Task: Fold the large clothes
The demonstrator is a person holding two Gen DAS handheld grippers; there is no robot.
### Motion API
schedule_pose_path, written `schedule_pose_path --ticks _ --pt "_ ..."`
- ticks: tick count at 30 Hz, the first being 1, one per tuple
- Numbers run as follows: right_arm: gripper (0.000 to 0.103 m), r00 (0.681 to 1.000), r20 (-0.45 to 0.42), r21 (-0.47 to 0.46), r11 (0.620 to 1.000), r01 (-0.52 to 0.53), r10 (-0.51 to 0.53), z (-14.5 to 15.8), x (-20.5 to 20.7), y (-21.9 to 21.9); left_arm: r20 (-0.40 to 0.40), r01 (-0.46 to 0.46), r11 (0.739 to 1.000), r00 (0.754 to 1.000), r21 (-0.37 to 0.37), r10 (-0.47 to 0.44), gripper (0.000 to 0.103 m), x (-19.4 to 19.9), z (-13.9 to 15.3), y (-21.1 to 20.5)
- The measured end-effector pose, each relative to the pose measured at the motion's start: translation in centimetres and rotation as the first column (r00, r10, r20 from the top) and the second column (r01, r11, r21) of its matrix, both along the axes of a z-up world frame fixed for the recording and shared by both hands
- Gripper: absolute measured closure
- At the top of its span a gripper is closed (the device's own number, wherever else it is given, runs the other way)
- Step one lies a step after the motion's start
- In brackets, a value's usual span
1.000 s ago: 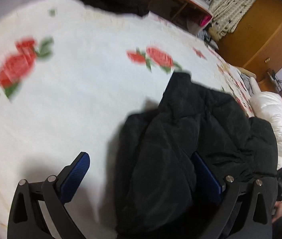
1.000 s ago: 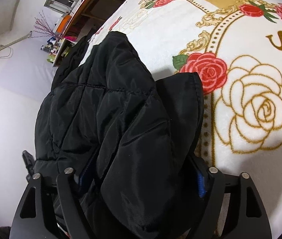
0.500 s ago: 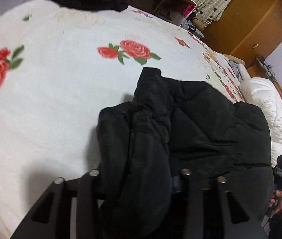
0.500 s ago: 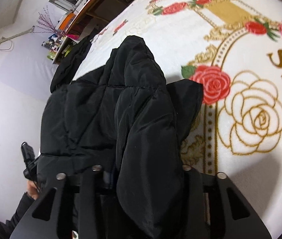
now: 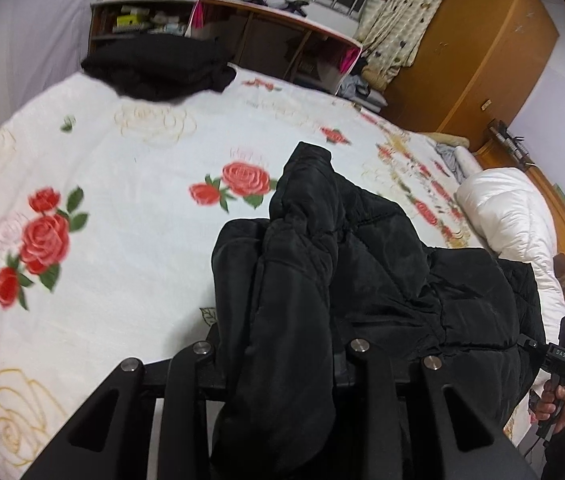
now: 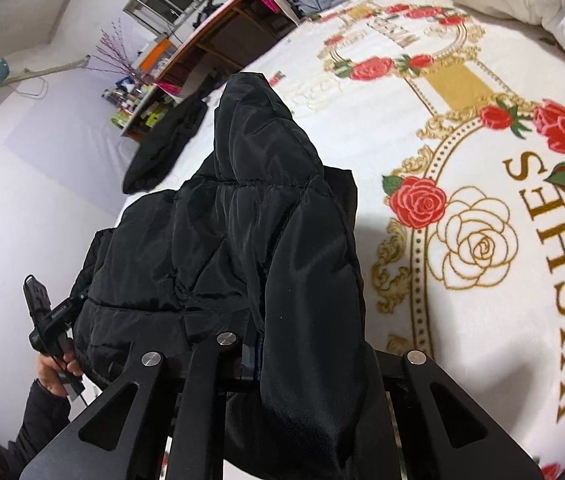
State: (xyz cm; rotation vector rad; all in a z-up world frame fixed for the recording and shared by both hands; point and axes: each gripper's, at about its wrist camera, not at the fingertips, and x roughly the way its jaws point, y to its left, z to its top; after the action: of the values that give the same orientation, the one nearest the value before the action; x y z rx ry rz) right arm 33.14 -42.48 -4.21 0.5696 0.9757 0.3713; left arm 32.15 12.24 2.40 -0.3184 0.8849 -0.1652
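Pinching black puffer jacket [image 5: 362, 280] in both just-closed grippers, left [image 5: 282, 364], right [image 6: 282, 356] (jaws buried), above rose blanket [image 5: 122, 184]

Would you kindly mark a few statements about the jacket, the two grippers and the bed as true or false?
1. Both grippers are clamped on the black jacket. True: the left gripper and right gripper have just closed on its padding.
2. The jacket lies flat and neatly folded. False: it hangs bunched from the grippers.
3. The bedspread is plain white. False: it bears red and gold roses.
4. A second dark garment lies at the far edge of the bed. True.
5. A white duvet lies on the bed. True.
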Motion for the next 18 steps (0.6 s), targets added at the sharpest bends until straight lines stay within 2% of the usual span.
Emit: schedule_pose_path --ticks 5,9,14,18 --pt "0.091 0.999 0.050 0.006 1.000 -0.004 0.003 3.5 -2.9 0.4 0.048 0.006 1.000 0.999 -0.014 -0.005 0.071 -3.2 3.0 0.8" --pt "0.091 0.998 0.069 -0.008 1.000 -0.014 0.014 5.4 -6.1 0.6 0.060 0.017 0.999 0.998 -0.028 -0.015 0.071 -6.6 3.6 1.1" --pt "0.091 0.999 0.052 -0.028 1.000 -0.011 0.013 5.6 -10.6 0.7 0.030 0.025 0.999 0.999 -0.045 -0.023 0.071 -10.7 2.0 1.0" --pt "0.091 1.000 0.012 -0.025 1.000 0.001 -0.001 4.1 -12.7 0.4 -0.009 0.033 0.998 0.999 -0.059 -0.034 0.071 -13.2 -1.2 0.8"
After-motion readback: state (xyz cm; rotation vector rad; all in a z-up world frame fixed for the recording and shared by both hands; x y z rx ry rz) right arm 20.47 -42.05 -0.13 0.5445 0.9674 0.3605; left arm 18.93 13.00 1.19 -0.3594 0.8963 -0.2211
